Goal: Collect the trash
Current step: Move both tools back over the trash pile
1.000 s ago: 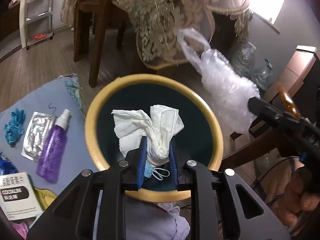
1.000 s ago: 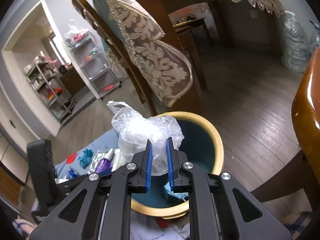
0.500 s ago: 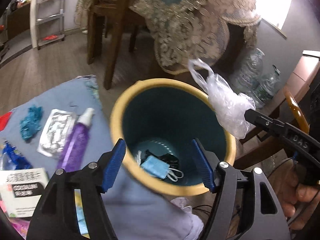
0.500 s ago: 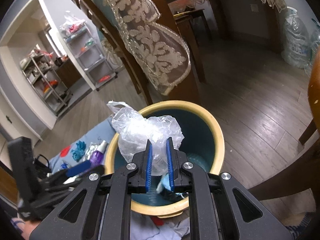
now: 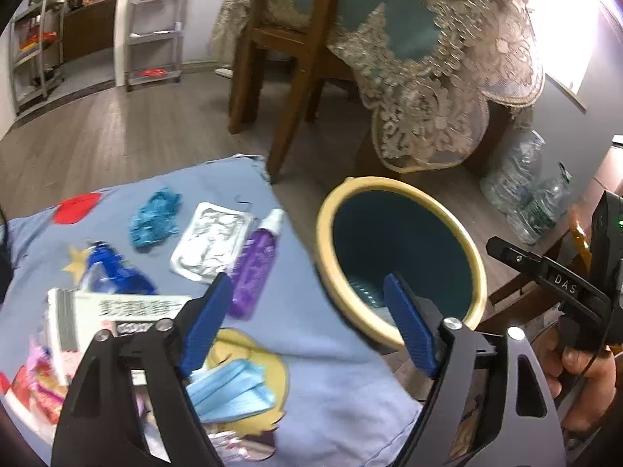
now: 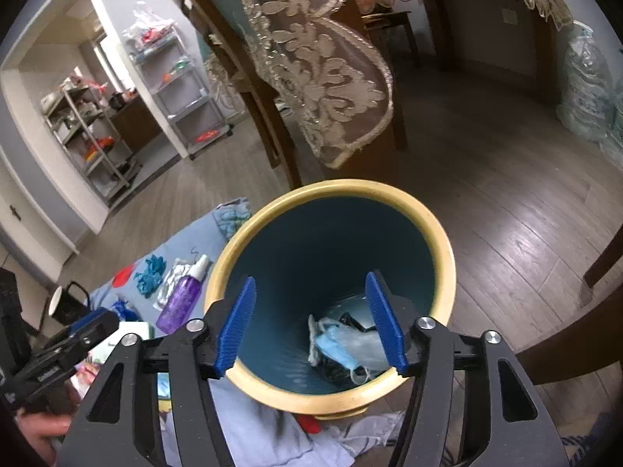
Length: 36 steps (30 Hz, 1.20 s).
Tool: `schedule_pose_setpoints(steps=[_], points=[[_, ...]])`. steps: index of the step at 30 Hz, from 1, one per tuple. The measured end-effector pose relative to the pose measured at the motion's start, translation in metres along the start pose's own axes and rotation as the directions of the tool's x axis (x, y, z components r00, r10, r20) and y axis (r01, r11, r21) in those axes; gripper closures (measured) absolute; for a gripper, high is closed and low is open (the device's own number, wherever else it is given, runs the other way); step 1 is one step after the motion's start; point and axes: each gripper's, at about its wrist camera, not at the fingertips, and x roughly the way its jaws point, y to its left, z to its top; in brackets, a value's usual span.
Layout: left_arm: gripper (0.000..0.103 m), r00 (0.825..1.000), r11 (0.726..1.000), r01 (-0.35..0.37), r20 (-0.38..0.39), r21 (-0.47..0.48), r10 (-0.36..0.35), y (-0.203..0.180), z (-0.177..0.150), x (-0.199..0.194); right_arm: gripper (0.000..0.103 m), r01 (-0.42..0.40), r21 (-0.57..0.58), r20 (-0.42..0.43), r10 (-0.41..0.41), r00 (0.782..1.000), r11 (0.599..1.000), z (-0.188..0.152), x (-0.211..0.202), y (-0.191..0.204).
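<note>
My right gripper (image 6: 311,327) hangs over the mouth of the bin (image 6: 436,233), its fingers opening with nothing between them. At the bottom of the bin I can see a blue face mask (image 6: 335,346) lying among pale crumpled plastic or paper and something dark. My left gripper (image 5: 307,323) points off to the side of the bin, over the blue blanket (image 5: 331,369) on the floor, its fingers also opening and empty.

I judge the step in hand to be fetching the next piece of rubbish with the left. What remains lies on the blanket: a folded blue mask (image 5: 233,389) just under the left fingers, a purple spray bottle (image 5: 255,268) near the bin, a silver foil packet (image 5: 212,249) beside it, a crumpled blue glove (image 5: 153,220), a blue wrapper (image 5: 117,272) and a printed white box (image 5: 117,311).

The mask is nearest, so I would take that first. It is flat and soft, so I should come down steeply, keep the fingers wide until they straddle it, and pinch its edge without catching the blanket. The right should lift clear of the rim so the two do not collide on the return.
</note>
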Motion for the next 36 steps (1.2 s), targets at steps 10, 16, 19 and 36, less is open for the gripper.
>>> schedule_pose_setpoints(steps=[10,16,19,36], points=[[0.01,0.995,0.994,-0.085,0.052,-0.069,0.088,0.046,-0.014,-0.045,0.031,-0.029,-0.086,-0.019,0.027,0.999,0.996,-0.007,0.008,0.027],[0.006,0.985,0.983,-0.148,0.07,-0.108,0.155,0.071,-0.027,-0.07,0.026,-0.042,-0.144,-0.025,0.039,0.999,0.989,-0.012,0.009,0.044],[0.006,0.979,0.973,-0.183,0.068,-0.138,0.193,0.086,-0.034,-0.081,0.024,-0.059,-0.164,-0.029,0.055,0.998,0.985,-0.015,0.008,0.053],[0.007,0.961,0.937,-0.261,0.029,-0.232,0.275,0.145,-0.062,-0.106,0.024,-0.219,-0.366,-0.189,0.159,0.969,0.904,-0.058,0.022,0.136]])
